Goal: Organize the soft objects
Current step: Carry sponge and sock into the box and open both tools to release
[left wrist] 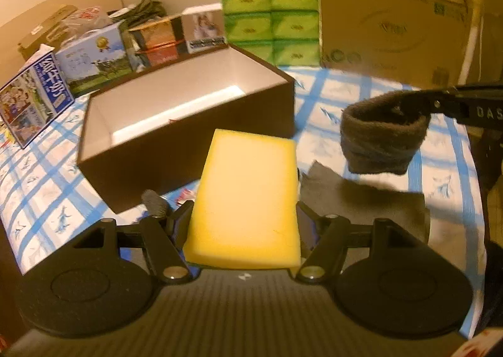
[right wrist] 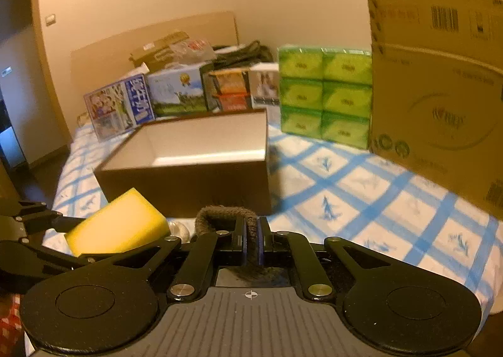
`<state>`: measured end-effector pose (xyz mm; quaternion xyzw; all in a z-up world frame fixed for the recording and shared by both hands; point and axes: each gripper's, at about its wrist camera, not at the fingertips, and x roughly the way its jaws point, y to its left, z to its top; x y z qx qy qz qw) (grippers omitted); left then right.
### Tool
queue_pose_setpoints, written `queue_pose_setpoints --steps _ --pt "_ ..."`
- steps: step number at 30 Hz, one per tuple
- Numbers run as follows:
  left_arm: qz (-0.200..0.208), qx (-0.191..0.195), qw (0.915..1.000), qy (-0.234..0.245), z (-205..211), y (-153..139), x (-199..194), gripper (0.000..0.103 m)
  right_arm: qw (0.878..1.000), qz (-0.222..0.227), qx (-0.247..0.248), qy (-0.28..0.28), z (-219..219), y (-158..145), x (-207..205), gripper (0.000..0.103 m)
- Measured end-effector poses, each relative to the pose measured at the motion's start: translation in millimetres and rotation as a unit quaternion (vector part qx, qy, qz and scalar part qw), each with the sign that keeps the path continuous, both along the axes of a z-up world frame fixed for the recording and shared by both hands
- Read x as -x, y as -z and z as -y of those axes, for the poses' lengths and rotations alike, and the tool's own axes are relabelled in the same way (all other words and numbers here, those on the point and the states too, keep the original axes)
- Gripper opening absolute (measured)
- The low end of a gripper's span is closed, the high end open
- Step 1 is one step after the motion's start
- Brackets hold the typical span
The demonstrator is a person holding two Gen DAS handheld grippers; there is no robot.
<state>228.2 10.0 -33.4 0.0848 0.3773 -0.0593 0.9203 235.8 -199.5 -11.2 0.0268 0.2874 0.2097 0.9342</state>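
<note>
Your yellow sponge (left wrist: 243, 200) hides left gripper (left wrist: 243, 218) fingertips. Large cardboard carton (left wrist: 393, 14) cut off by top and right edges, print blurred. Grey cloth (left wrist: 361, 200) partly behind sponge. Your right-wrist view shows dark sock (right wrist: 250, 231) only as loop; rest hidden.

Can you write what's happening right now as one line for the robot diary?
left gripper: shut on yellow sponge | right gripper: shut on dark sock | brown box: open, empty

Yellow sponge (left wrist: 245, 196), brown box (left wrist: 176, 149) (white inside), blue-checked cloth (right wrist: 361, 196)
</note>
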Motion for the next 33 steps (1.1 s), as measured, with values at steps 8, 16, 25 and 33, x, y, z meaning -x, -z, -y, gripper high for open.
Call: queue_pose_setpoints --steps 8,16,25,33 --pt "0.014 0.006 0.9992 -0.036 -26 -29 -9 0.066 0.999 0.030 -0.013 -0.035 -14 -30 -7 0.006" --pt "0.024 0.002 0.9980 -0.059 -55 -50 -41 0.066 0.994 0.069 -0.033 -0.072 -34 -64 -38 0.006" --pt "0.025 0.009 0.9966 -0.077 -86 -72 -100 0.066 0.989 0.096 -0.051 -0.099 -64 -95 -95 0.006" --pt "0.008 0.012 0.9956 -0.092 -106 -69 -156 0.066 0.989 0.093 -0.046 -0.107 -93 -97 -157 0.006"
